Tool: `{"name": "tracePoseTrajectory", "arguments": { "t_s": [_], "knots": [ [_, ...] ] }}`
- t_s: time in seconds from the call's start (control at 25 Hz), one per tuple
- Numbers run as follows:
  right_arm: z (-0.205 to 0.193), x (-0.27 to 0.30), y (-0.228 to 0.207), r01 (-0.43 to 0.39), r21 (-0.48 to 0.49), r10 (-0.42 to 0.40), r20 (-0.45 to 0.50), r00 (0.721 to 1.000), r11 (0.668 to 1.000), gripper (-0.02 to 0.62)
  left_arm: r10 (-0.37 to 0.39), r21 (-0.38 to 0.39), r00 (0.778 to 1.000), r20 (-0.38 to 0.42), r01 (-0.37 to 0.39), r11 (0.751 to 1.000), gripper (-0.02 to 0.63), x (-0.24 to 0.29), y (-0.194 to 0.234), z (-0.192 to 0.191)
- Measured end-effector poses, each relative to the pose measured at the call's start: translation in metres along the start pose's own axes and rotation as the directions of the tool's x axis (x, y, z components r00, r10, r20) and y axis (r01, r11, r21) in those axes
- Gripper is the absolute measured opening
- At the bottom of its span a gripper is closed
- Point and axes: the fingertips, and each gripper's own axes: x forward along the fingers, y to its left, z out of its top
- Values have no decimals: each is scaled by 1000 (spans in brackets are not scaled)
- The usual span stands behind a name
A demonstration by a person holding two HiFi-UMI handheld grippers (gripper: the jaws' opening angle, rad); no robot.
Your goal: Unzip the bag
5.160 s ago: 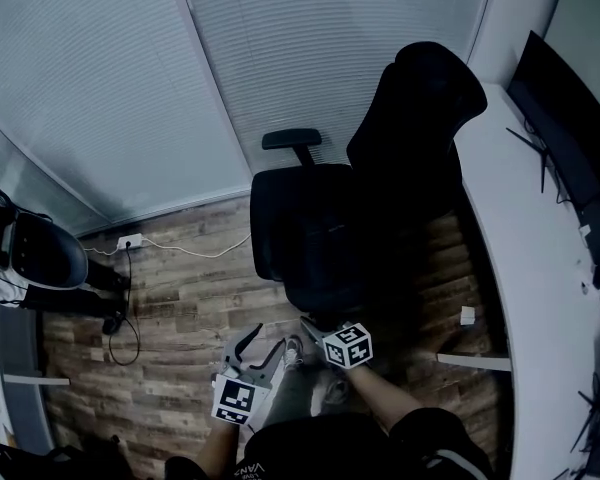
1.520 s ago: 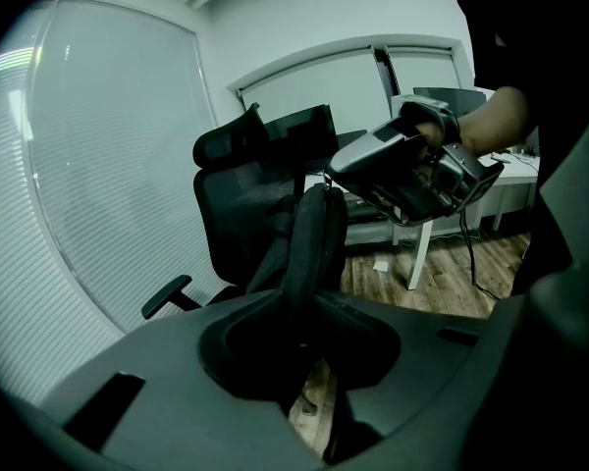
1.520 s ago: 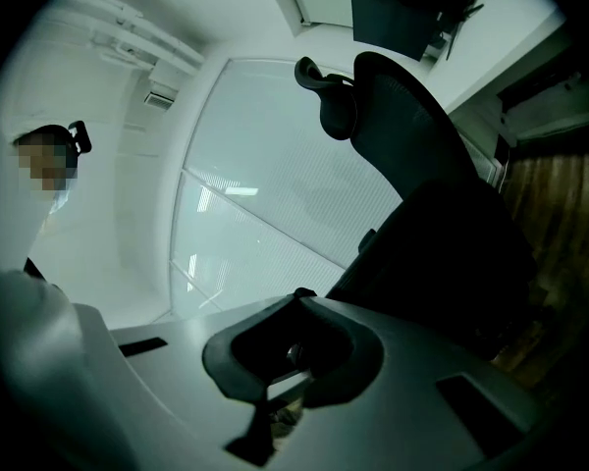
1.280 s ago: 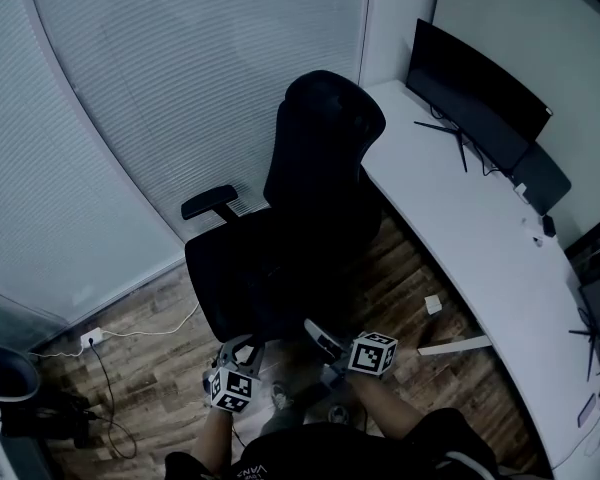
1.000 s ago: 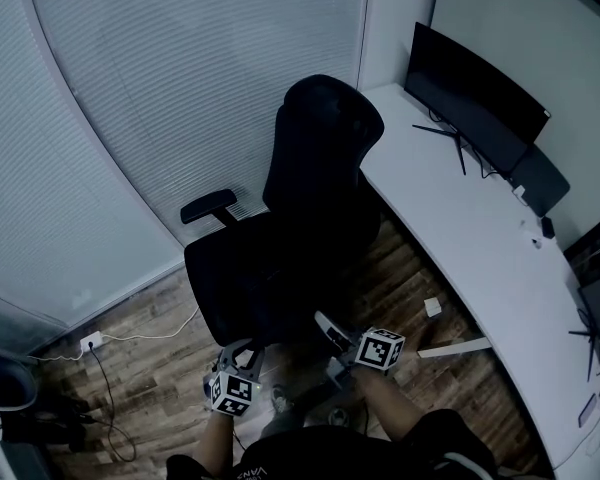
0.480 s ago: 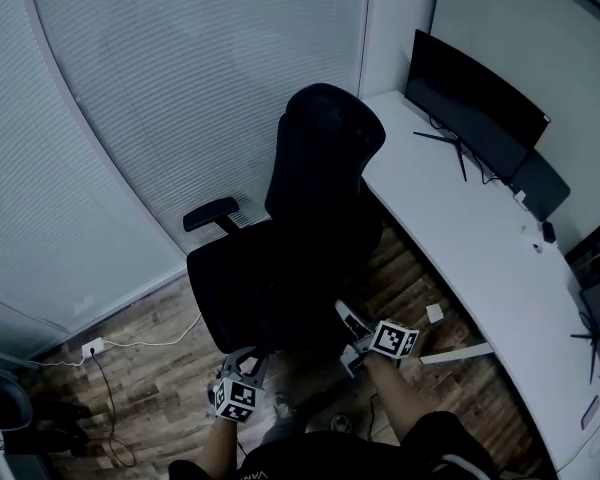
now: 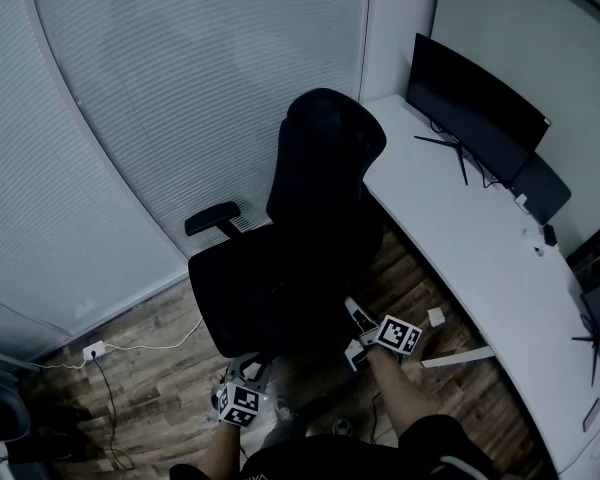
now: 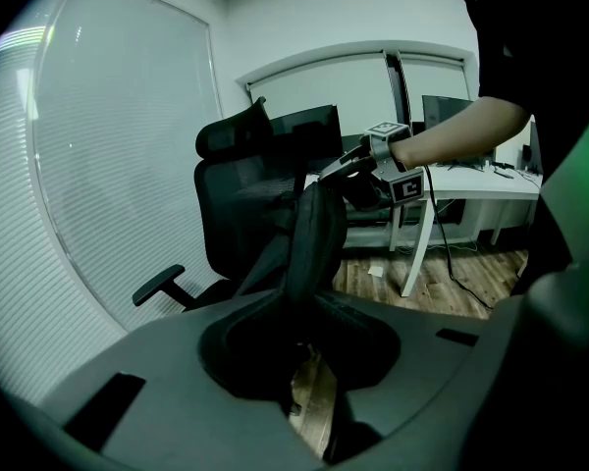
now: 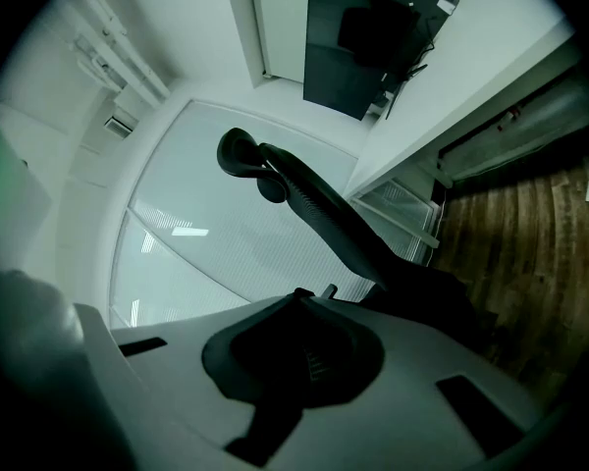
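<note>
The person's two bare forearms reach forward and down from the near edge of the head view, the right forearm [image 7: 400, 393] stretched further out than the left forearm [image 7: 216, 450].

The left gripper [image 7: 246, 371] sits low and near, just in front of the seat's near edge, with its marker cube facing up. In its own view the jaws stand narrow, closed on the black bag [image 8: 314, 232]. The bag's fabric rises from between them as a taut, upright fold.

The right gripper [image 7: 356, 316] is further out and to the right, angled in towards the seat. The left gripper view shows its tips meeting the top of that same fold, with the wrist bent and the forearm coming in from the right. In its own view the jaws are drawn close together. What they pinch is too small and dark to name there, so whether it is a zip pull cannot be told. The bag therefore hangs stretched between the two grippers, over the near part of the seat.

Behind them stands a black office chair [image 7: 320, 168], its left armrest [image 7: 212, 218] jutting out. The wood floor [image 7: 160, 378] holds a wall socket [image 7: 93, 349] at far left. A white desk [image 7: 460, 238] curves along the right and carries a dark monitor [image 7: 475, 93]. Pale window blinds [image 7: 180, 88] fill the far side.
</note>
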Motion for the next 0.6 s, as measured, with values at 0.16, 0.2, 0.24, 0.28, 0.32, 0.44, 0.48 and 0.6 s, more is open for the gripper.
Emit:
{"name": "tracePoseTrajectory", "arguments": {
  "t_s": [0.16,0.2,0.24,0.28,0.32,0.44,0.48,0.6],
  "knots": [
    [-2,-3,-5,16,17,-16,11,1000,1000,45,-10,1,1000,-11,10,1000,94,0,-3,-2],
    [-4,-4,-5,20,16,-20,9,1000,1000,46,-11,-1,1000,-14,11,1000,94,0,-4,-2],
    [-5,-5,-4,22,11,-22,6,1000,1000,46,-13,-5,1000,-19,12,1000,94,0,-5,-3],
    [-7,-7,-3,23,2,-23,0,1000,1000,46,-15,-10,1000,-24,14,1000,94,-1,-6,-4],
    [-9,-9,-2,23,-11,-24,-7,1000,1000,46,-16,-13,999,-28,16,1000,94,0,-6,-5],
    [-13,-12,5,19,-56,-21,-34,999,998,48,-12,-7,999,-35,11,1000,98,1,-5,-9],
    [-15,-14,6,23,-75,-26,-46,999,997,48,-12,-7,999,-42,12,1000,104,1,-5,-10],
    [-22,-22,7,60,-157,-73,-83,994,986,49,-15,-11,998,-63,14,1000,118,1,-9,-12]
  ]
}}
